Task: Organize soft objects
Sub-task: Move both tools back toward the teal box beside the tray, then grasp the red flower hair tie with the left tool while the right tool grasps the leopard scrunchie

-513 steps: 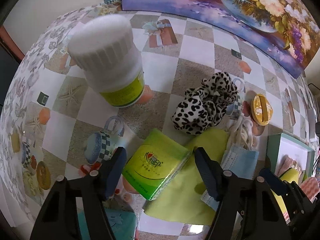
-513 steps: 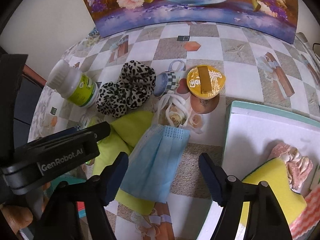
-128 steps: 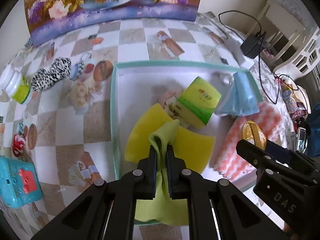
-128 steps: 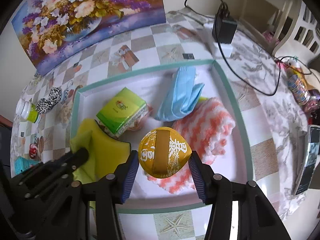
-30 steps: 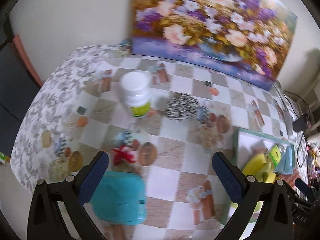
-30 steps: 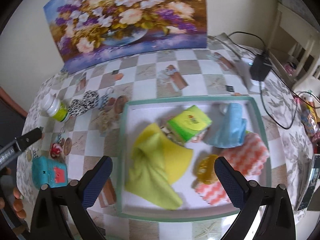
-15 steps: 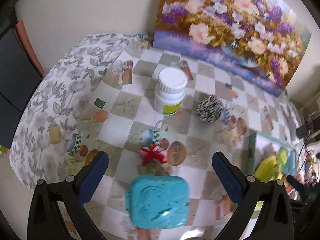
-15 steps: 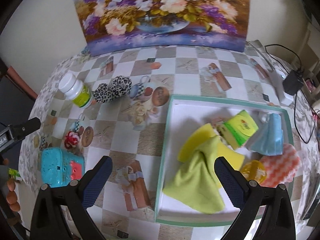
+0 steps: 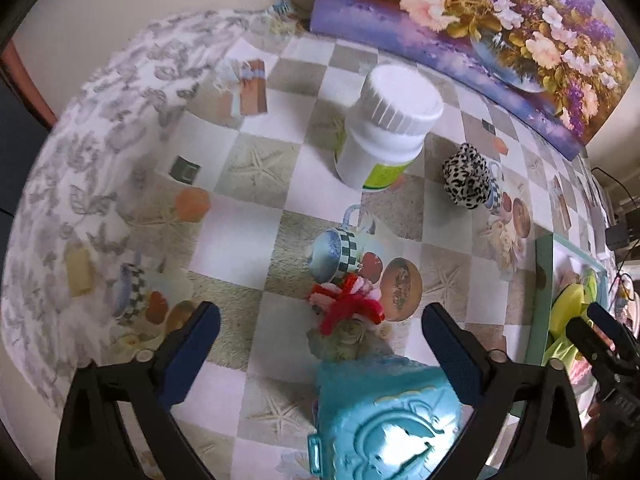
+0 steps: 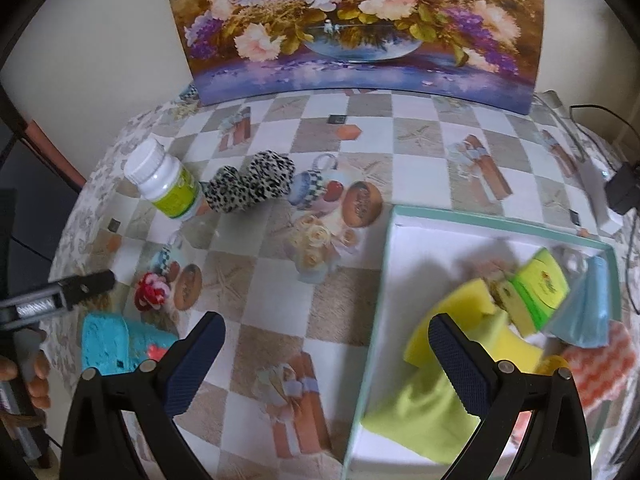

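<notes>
Left hand-held gripper (image 9: 320, 336) wide and empty, jaws just closing slightly, above red fluffy scrunchie (image 9: 348, 306) on surface (image 9: 240, 236), probably next for tray (image 10: 384, 280); right hand-held gripper (image 10: 326, 344) also wide, empty.

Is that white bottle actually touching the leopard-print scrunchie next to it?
Cannot tell. In the right wrist view the white bottle and leopard-print scrunchie meet edge to edge; the left wrist view shows tablecloth between them.

Both wrist views look steeply down, sharing the white bottle (image 9: 386, 128) (image 10: 164, 190).
</notes>
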Demonstrator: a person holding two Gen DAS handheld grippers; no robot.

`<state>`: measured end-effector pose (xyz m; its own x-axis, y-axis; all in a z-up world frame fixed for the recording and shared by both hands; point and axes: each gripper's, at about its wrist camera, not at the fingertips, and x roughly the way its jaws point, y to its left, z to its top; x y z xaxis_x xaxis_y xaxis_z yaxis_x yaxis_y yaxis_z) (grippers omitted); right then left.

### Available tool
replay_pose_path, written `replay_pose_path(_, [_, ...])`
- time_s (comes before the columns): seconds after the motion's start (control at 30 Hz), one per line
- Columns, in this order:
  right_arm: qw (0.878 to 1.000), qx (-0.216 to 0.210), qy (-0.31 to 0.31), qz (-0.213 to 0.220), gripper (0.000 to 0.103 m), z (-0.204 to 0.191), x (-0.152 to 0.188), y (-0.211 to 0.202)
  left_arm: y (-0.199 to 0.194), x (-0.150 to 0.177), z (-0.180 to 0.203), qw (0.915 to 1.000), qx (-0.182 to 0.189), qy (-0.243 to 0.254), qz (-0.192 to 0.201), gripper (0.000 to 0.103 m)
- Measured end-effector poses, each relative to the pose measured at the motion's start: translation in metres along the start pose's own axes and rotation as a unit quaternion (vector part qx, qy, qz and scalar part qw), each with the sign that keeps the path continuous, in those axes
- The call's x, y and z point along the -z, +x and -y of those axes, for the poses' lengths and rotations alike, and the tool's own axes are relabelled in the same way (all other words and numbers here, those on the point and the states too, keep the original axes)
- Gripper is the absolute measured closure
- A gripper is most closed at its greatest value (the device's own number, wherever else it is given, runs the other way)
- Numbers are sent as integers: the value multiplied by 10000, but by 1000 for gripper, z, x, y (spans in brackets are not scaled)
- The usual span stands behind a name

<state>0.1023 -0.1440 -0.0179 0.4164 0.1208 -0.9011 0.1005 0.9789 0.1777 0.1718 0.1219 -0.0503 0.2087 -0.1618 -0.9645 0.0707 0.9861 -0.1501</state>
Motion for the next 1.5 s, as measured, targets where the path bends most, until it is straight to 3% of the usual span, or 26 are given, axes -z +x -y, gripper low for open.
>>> replay_pose_path(0.03, [10000,-42,-5,25,0,-2,-1,1,5,-2,-2,10000,46,-7,-81,17])
replay_pose_path(0.17, [9997,-207,-12,158,0,-9,-12,5,22,-8,-6,9989,255,88,-374,21])
replay_pose_path(0.5, [9967,-785,50,205,5,-27,-51,29,49,-17,4,9942,651,446,-724,54])
replay_pose_path(0.57, [9961,-854,70,215,6,-29,-58,32,51,-17,7,9934,711,504,-752,56])
replay_pose_path(0.6, [9960,-872,86,198,7,-31,-63,36,51,-17,9,9935,683,561,-719,61])
replay_pose_path(0.63, [9960,-866,99,186,9,-32,-65,38,51,-16,11,9935,661,607,-704,76])
replay_pose_path(1.1, [9960,-865,-167,-140,28,-61,-75,89,43,-14,0,9939,784,728,-282,86])
replay_pose_path(1.4, [9963,-848,11,-100,32,-52,-78,110,29,-25,-15,9947,886,464,238,86])
replay_pose_path(1.5, [9965,-830,-14,-60,39,-51,-80,111,27,-26,-20,9944,940,345,337,86])
